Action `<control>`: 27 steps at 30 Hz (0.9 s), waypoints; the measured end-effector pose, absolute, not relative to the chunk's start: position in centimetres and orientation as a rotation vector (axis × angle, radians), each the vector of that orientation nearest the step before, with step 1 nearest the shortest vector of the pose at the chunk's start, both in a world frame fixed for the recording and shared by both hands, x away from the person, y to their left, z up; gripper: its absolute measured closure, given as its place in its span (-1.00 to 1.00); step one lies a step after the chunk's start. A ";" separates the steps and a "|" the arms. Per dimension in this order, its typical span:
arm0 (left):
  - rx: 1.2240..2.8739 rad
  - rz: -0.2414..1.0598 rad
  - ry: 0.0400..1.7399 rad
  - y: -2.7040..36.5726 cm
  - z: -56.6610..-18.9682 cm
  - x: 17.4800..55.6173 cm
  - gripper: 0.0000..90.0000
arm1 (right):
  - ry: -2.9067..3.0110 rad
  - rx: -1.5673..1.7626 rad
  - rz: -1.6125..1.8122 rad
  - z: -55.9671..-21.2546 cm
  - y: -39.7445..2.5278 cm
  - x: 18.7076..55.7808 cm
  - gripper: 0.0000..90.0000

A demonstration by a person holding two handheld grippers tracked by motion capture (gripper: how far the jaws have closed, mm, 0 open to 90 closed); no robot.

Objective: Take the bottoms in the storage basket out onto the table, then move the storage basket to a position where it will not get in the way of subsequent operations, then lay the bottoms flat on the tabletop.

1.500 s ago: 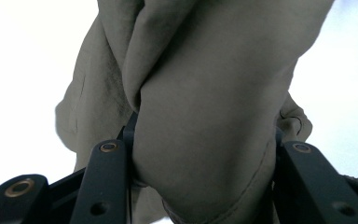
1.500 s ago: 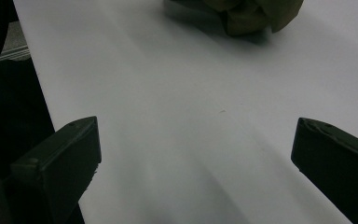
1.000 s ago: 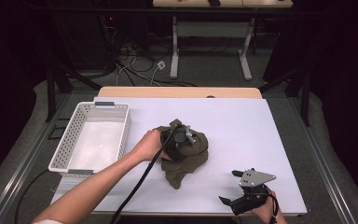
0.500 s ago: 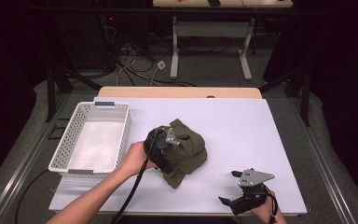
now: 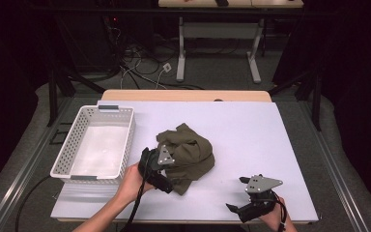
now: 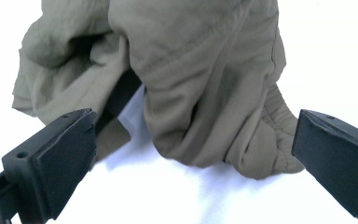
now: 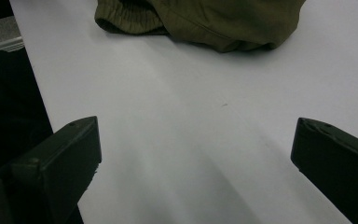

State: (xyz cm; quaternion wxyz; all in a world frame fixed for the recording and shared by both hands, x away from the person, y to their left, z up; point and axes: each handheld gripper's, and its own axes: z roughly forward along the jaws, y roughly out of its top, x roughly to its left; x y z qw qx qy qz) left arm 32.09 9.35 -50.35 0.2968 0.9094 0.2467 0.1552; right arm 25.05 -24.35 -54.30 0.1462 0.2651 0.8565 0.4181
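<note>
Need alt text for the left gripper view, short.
A crumpled olive-green fabric garment lies on the white table surface, just ahead of the left gripper, whose two black jaws stand wide open on either side of its near edge, not touching it.

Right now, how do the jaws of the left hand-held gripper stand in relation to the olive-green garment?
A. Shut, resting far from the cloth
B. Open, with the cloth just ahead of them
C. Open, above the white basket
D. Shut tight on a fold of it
B: in the left gripper view the left hand-held gripper has its jaws wide apart, and the crumpled olive-green garment lies just ahead of them on the white table, not clamped.
</note>
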 end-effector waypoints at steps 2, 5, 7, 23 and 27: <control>2.371 0.409 0.695 9.7 -50.8 31.6 -1.00 | 2.477 0.760 1.207 -54.3 -24.3 25.1 -0.97; 2.340 0.399 0.731 10.0 -51.5 31.0 -1.00 | 2.479 0.753 1.208 -54.2 -24.0 25.1 -0.97; 2.346 0.399 0.728 9.9 -51.9 30.7 -1.00 | 2.481 0.753 1.214 -54.2 -23.8 25.2 -0.97; 2.248 0.337 0.693 8.2 -53.7 30.1 0.43 | 2.410 0.915 1.200 -52.6 -21.3 27.9 -0.98; 2.227 0.318 0.684 7.6 -53.9 29.7 0.66 | 2.416 0.922 1.209 -52.2 -19.7 29.4 -0.87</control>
